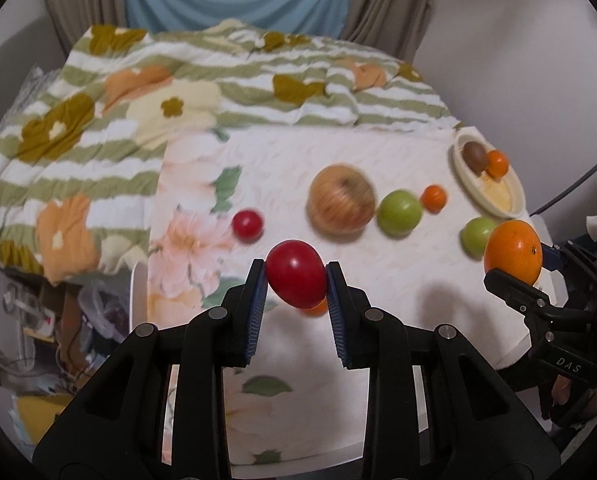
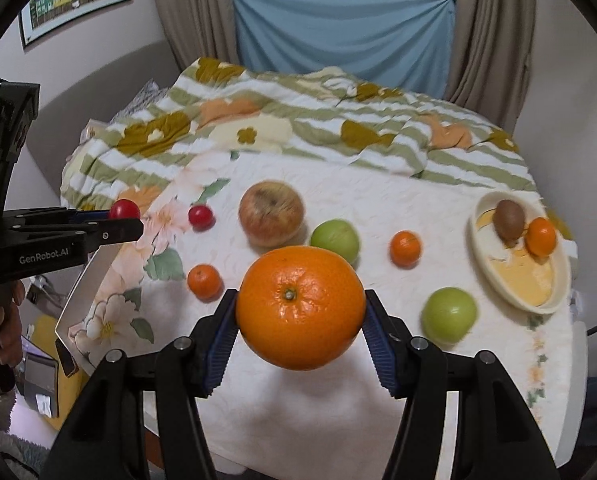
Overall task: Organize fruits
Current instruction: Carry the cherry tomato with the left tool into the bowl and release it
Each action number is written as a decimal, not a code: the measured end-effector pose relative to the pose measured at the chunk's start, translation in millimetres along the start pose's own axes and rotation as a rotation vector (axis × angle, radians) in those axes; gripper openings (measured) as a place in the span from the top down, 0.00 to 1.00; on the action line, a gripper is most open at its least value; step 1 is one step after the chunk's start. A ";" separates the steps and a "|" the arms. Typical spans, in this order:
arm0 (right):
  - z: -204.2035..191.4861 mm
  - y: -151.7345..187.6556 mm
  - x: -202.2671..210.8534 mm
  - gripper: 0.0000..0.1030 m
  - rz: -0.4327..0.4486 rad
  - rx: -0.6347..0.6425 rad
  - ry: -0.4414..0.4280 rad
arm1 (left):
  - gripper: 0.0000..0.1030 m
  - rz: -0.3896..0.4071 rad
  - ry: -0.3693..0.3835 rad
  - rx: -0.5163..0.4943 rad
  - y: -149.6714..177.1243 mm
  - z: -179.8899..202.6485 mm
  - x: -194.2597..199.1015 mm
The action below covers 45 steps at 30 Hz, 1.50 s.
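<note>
Two clamped grippers: left gripper [image 1: 296, 280] on tomato [image 1: 296, 279], right gripper [image 2: 300, 310] on orange [image 2: 300, 307]

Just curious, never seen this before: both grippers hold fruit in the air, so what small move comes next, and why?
Probably carry the orange in the right gripper toward the bowl. It already holds a kiwi and a small orange, with bare space at its near end.

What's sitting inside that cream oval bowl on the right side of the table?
Inside the cream oval bowl sit a brown kiwi and a small orange mandarin, touching. The yellow bottom beneath them is covered.
</note>
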State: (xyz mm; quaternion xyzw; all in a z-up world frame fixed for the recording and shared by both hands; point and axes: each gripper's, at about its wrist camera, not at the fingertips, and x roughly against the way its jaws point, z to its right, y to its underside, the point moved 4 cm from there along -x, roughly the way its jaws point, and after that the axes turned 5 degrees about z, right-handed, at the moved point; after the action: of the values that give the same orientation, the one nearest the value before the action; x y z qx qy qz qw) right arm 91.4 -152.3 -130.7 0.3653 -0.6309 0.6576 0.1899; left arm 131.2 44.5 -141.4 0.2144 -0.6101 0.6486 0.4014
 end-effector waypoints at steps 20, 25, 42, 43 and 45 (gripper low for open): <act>175.2 -22.2 58.8 0.46 0.086 -0.019 0.021 | 0.64 0.114 0.033 -0.031 -72.0 189.9 -18.4; 227.5 -20.1 57.9 0.46 0.074 -0.024 0.025 | 0.64 0.120 0.043 -0.036 -84.3 239.7 -44.6; 321.5 -4.7 9.3 0.46 0.011 -0.114 0.097 | 0.64 -0.046 0.158 -0.072 -91.9 314.5 -170.3; 324.0 -3.6 6.3 0.46 0.007 -0.121 0.099 | 0.64 -0.058 0.159 -0.077 -91.2 316.0 -178.1; 327.8 -0.1 -0.6 0.46 -0.002 -0.139 0.104 | 0.64 -0.078 0.157 -0.085 -90.5 317.0 -192.1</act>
State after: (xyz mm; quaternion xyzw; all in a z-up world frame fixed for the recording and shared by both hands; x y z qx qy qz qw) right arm 170.7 -469.6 -151.8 0.3173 -0.6640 0.6301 0.2479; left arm 247.4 -316.7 -181.1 0.1693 -0.5949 0.6208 0.4818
